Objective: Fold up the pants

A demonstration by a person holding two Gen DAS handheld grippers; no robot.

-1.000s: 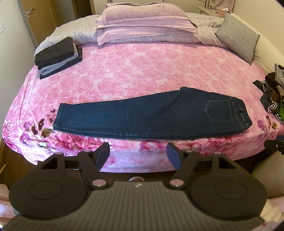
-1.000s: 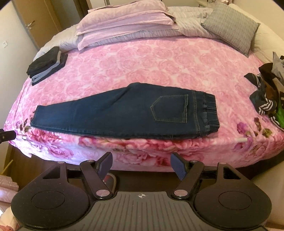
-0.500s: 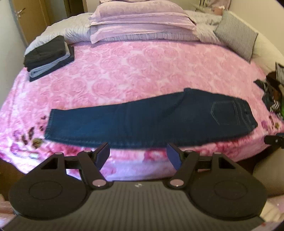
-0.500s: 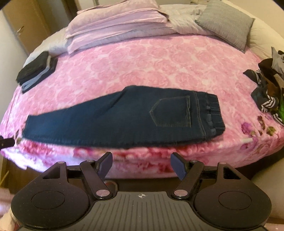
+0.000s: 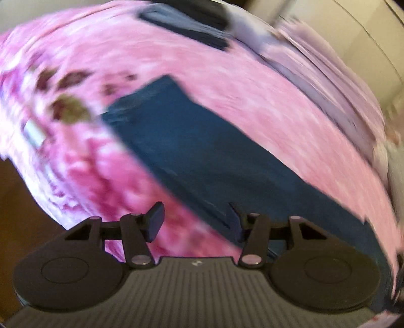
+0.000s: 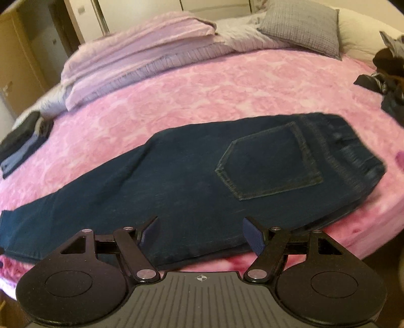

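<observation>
**Both grippers low over the jeans, neither holding them**

The left gripper (image 5: 195, 223) has just been narrowing its jaws, yet a clear gap remains between the dark blue pads and nothing is pinched there. Its view is smeared with blur and tilted. One pad sits over the pink cover, the other over the near edge of the dark blue denim pants (image 5: 202, 161); whether that pad touches the cloth I cannot tell.

The right gripper (image 6: 200, 233) stands with its jaws wide apart, empty, hanging over the near edge of the same pants (image 6: 176, 181), close to the seat. From here the pants lie flat and lengthwise along the front edge of the bed, folded leg on leg, with a stitched back pocket (image 6: 269, 167) facing up and the gathered waistband (image 6: 353, 148) at the right end. The hem end runs off to the left.

Under them is a pink rose-patterned bedspread (image 6: 202, 96). At the far side lie pale lilac pillows (image 6: 141, 60) and a grey checked cushion (image 6: 303, 24). A small stack of folded dark clothes (image 6: 22, 136) sits at the left, and a heap of loose dark garments (image 6: 386, 75) at the right edge. Wooden cupboard doors (image 6: 17, 58) stand beyond the bed.
</observation>
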